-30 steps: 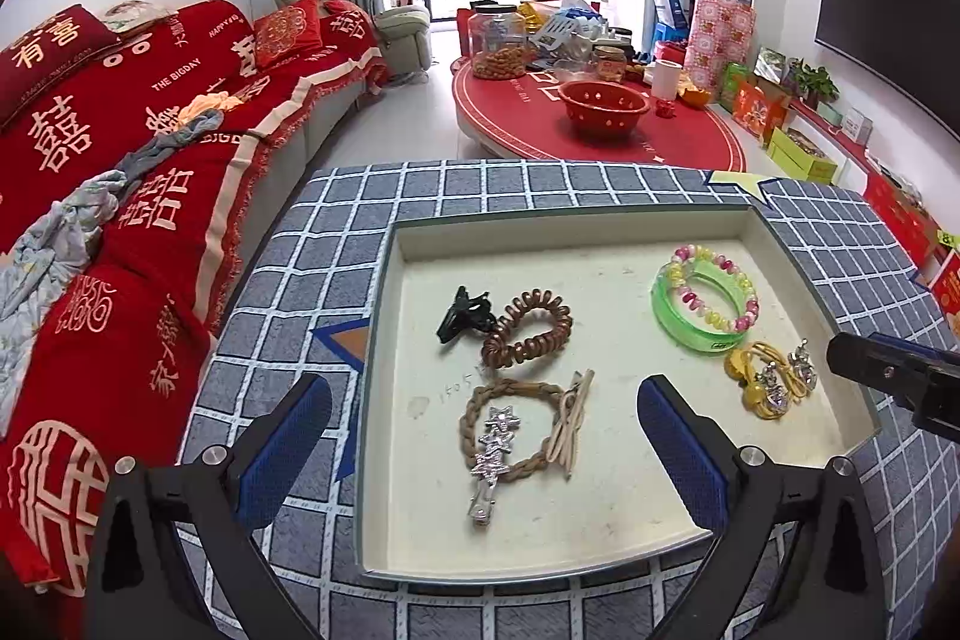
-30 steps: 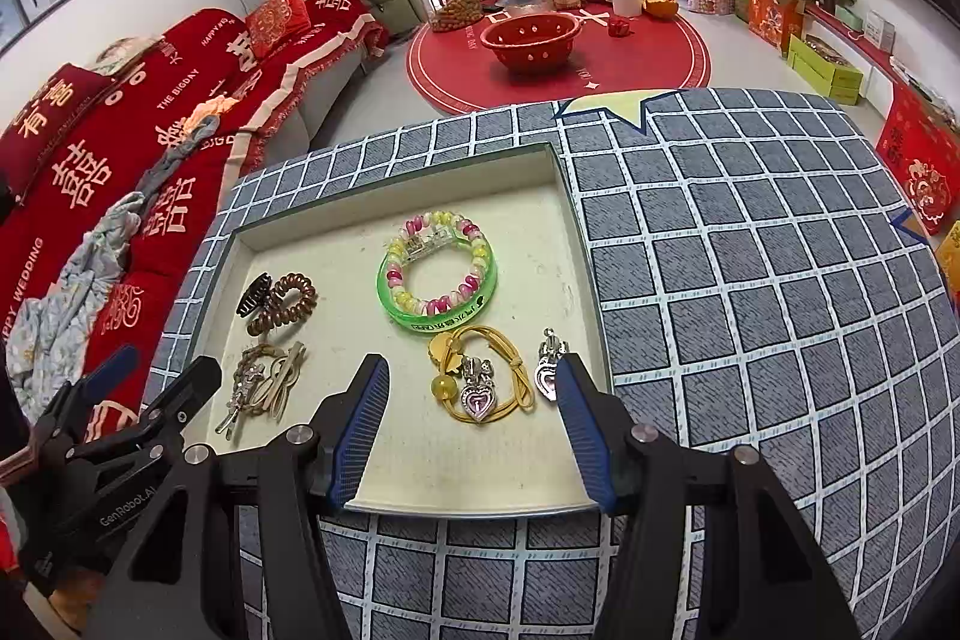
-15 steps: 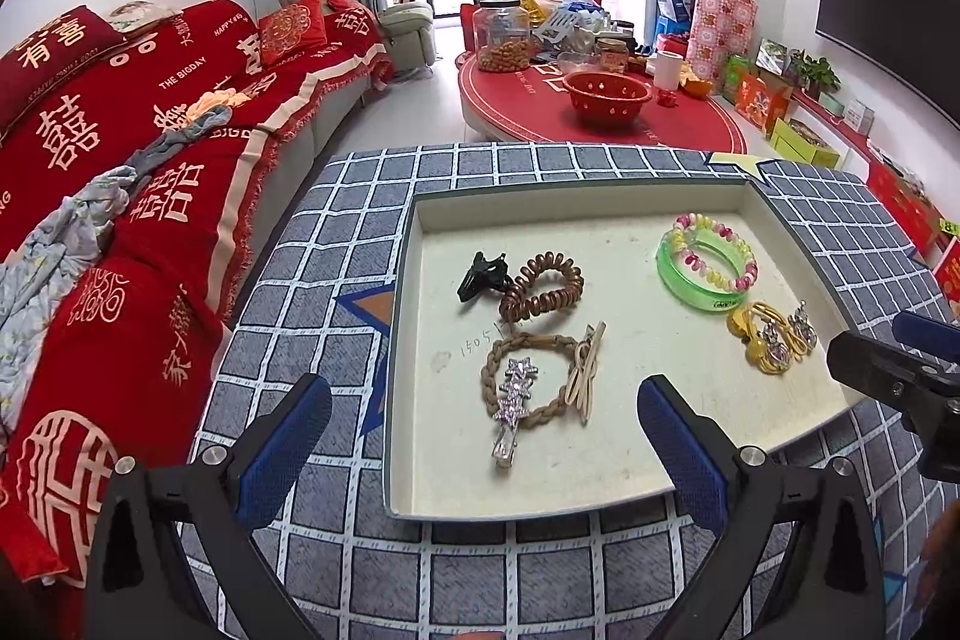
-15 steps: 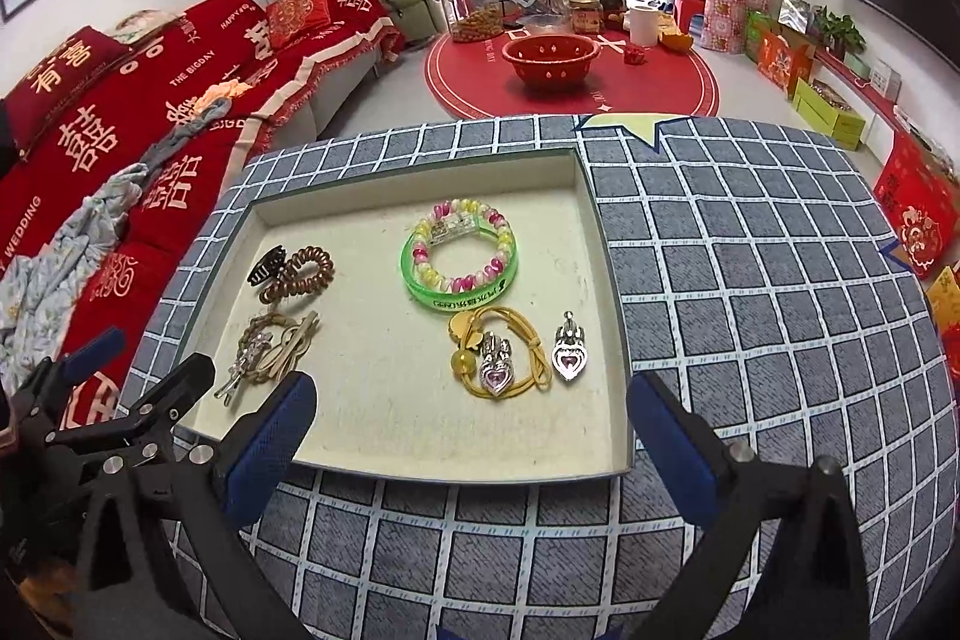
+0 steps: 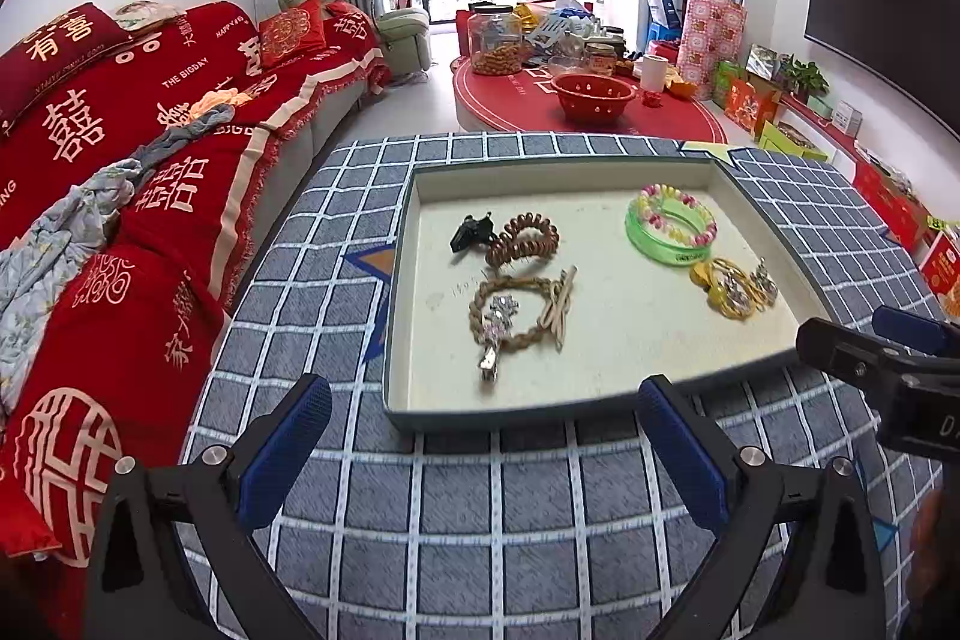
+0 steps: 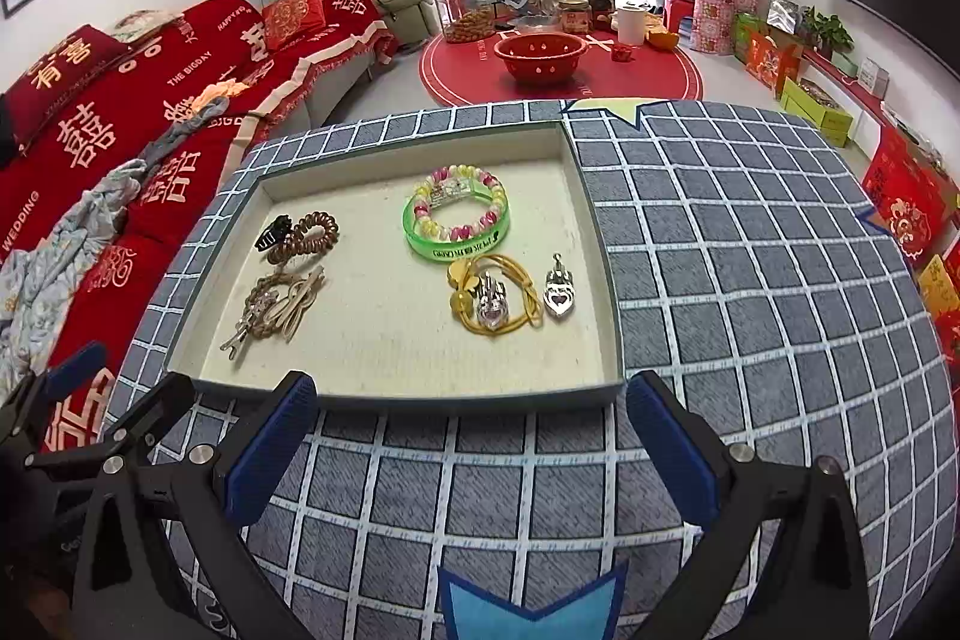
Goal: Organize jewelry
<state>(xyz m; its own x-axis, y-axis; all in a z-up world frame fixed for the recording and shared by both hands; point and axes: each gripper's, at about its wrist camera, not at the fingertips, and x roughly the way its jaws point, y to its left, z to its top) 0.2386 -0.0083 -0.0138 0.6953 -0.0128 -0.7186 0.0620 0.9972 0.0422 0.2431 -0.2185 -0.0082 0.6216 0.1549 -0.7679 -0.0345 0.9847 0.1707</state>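
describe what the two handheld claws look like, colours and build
Both match: the left claw and right claw have black angular frames with silver screws and flat fingers faced in textured blue pads. The right claw's black body carries partly readable white lettering in the left view.

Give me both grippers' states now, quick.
Left gripper: open, empty, short of the tray.
Right gripper: jaws have just been opening; wide open, empty.

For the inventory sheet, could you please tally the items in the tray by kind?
In the tray:
Bracelets: 2, green band, bead bracelet
Hair ties: 3, coil, braided, yellow
Clips: 3, black, star, beige
Heart pendants: 2
Total: 10
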